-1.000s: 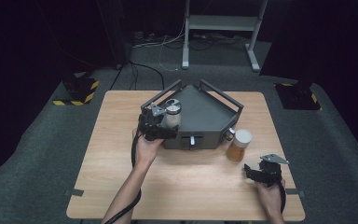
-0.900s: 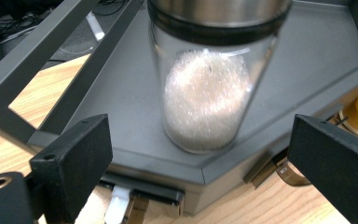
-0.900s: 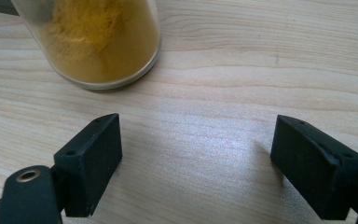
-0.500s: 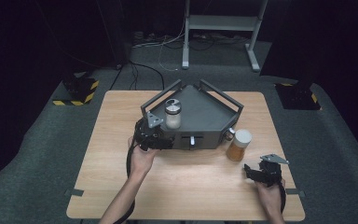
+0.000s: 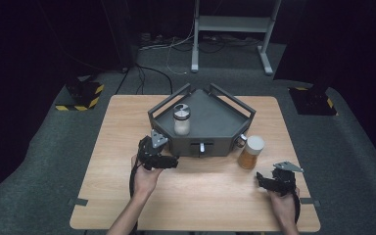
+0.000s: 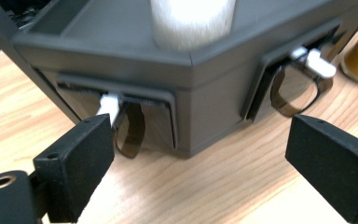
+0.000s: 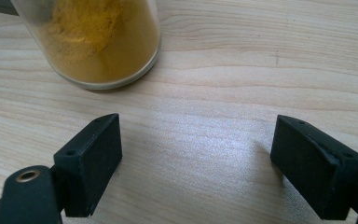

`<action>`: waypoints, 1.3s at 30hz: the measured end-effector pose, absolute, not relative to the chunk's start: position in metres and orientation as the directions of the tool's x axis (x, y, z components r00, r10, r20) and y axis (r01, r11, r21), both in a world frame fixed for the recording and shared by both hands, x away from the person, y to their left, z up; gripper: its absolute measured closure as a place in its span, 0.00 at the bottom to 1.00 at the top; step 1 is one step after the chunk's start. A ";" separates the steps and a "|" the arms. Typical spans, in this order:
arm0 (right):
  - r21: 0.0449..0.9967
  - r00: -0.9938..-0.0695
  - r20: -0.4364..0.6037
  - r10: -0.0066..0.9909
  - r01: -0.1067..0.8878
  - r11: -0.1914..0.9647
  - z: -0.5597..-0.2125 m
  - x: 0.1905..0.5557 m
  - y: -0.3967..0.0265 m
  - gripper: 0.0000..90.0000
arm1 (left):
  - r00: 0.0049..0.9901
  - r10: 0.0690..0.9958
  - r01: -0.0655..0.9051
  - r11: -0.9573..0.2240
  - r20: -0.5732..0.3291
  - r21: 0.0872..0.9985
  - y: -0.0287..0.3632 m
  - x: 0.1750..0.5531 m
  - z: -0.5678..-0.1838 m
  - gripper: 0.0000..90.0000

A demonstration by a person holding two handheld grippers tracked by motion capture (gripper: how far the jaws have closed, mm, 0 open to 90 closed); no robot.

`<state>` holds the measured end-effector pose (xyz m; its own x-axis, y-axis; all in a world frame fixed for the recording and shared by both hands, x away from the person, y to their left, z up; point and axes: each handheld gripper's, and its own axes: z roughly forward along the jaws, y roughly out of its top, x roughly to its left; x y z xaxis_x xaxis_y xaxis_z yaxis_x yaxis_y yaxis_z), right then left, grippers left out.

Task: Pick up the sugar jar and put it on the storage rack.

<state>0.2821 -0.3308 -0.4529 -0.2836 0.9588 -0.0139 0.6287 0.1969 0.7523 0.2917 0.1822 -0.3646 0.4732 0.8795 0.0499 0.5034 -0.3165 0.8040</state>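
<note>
1. high view: left gripper [image 5: 172,162] has drawn back from the white jar [image 5: 181,119], now standing alone on the grey tray [image 5: 225,117]; placing looks done. right gripper [image 5: 259,179] rests near the orange jar [image 5: 250,152].
2. left gripper view: jaws released, just closing slightly, nothing between; tray front [image 6: 186,84] blocks the way ahead.
3. right gripper view: jaws released, empty; orange jar [image 7: 100,39] ahead on the table [image 7: 242,70].

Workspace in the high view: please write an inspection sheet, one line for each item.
Surface: wooden table, bare wood in front.
Job's things: grey rack holds white jar; orange jar stands beside it on the table.
Clutter: nothing seen.
Grippers: left gripper open, facing the rack's front; right gripper open, short of the orange jar.
Cables: black cable by the left hand; more on the floor.
Surroundings: dark room, metal stand behind.
</note>
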 end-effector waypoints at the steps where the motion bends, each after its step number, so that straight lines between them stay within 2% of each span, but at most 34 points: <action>1: 0.752 -0.284 -0.014 0.959 0.629 0.197 -0.453 0.282 -0.331 0.18 | 0.471 0.881 0.507 -0.313 0.046 0.803 0.182 0.291 -0.368 0.09; 14: 0.752 -0.284 -0.014 0.959 0.629 0.197 -0.453 0.282 -0.331 0.18 | 0.452 0.892 0.556 -0.298 0.018 0.776 0.182 0.287 -0.402 0.09; 39: 0.752 -0.284 -0.014 0.959 0.629 0.197 -0.453 0.282 -0.331 0.18 | 0.432 0.902 0.611 -0.301 0.010 0.732 0.168 0.295 -0.438 0.09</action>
